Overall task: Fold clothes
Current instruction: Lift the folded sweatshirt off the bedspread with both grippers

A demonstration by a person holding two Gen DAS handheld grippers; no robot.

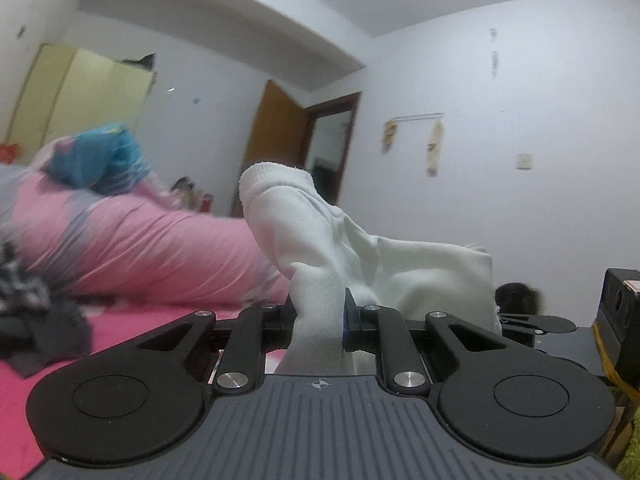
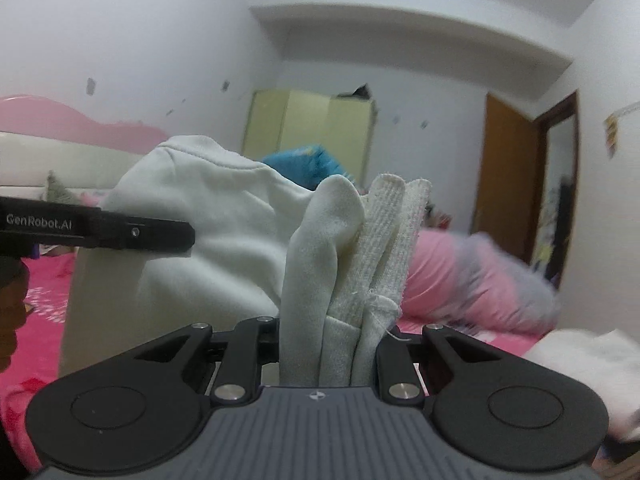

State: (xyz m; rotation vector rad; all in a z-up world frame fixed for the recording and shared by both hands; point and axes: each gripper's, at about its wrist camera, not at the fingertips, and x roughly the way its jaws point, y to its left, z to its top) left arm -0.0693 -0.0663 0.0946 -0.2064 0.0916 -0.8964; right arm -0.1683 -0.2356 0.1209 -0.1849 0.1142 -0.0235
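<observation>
Nearest your left wrist camera, the left gripper [image 1: 320, 316] is clamped on a ribbed band of the white garment [image 1: 360, 248], which rises between the fingers and stands up ahead of them. To the left of it lies a dark crumpled cloth [image 1: 36, 320] on the pink bed sheet [image 1: 120, 320], then a long pink duvet roll [image 1: 140, 248] with a blue cloth [image 1: 96, 156] on top (both blurred). Behind them stands a pale yellow wardrobe [image 1: 76, 88], and further right an open brown door [image 1: 276, 136].

In your right wrist view, the right gripper [image 2: 326, 340] is closed on several bunched layers of the same white garment [image 2: 224, 216], ribbed edges upright between the fingers. At the far left the other gripper's black finger [image 2: 120, 232], marked GenRobot.AI, lies against the fabric. Right of the garment come the wardrobe [image 2: 312, 128], the pink duvet roll [image 2: 472, 280], the door [image 2: 508, 168] and a white cloth [image 2: 592, 364] on the sheet.
</observation>
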